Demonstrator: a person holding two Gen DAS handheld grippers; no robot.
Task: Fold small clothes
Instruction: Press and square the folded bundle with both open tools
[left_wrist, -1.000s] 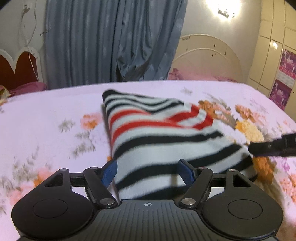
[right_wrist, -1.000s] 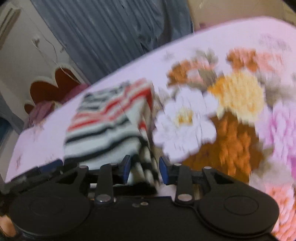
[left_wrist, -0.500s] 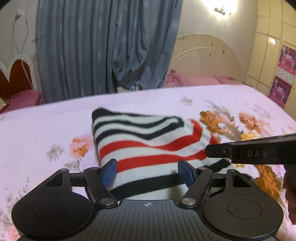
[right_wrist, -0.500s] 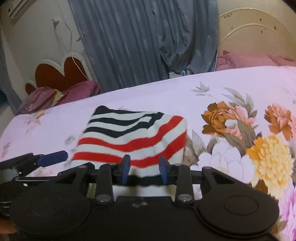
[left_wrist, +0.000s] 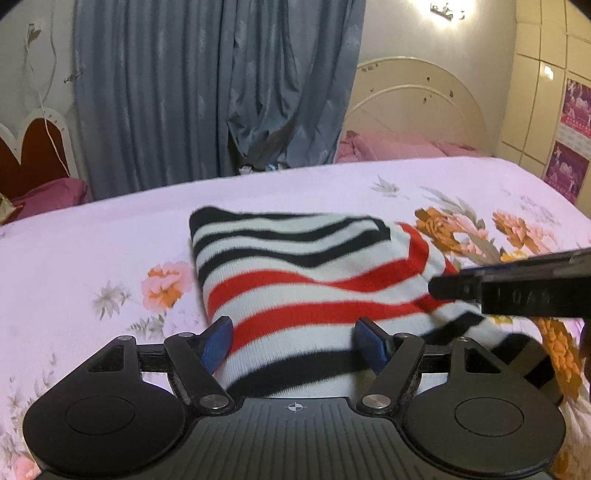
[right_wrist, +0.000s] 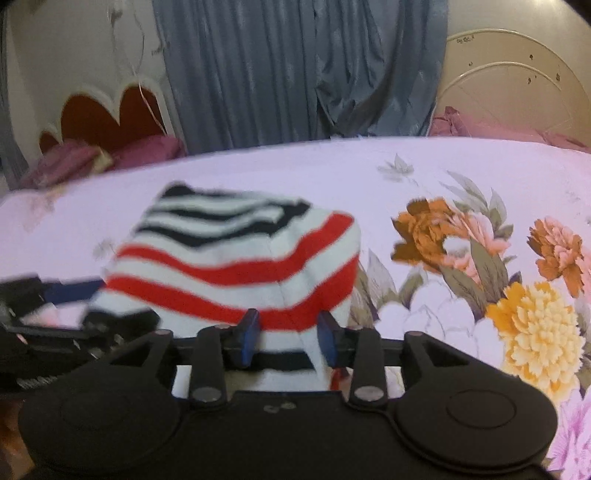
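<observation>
The red, black and white striped knitted garment (left_wrist: 314, 291) is lying folded on the floral pink bedsheet (left_wrist: 92, 251), its near edge sitting between both grippers' parted jaws. The left gripper (left_wrist: 293, 339) and right gripper (right_wrist: 288, 334) are gripping nothing; closing unevenly risks dragging the fold open.

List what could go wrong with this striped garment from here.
1. The left gripper stands open astride the near edge of the striped garment, apparently holding nothing; if only the right gripper carries it, that side may sag and the fold may skew.
2. The right gripper's fingers seem to straddle only the near right edge, so the layers could slip apart.
3. The two grippers work close together and could collide, or drag the floral bedsheet.
</observation>
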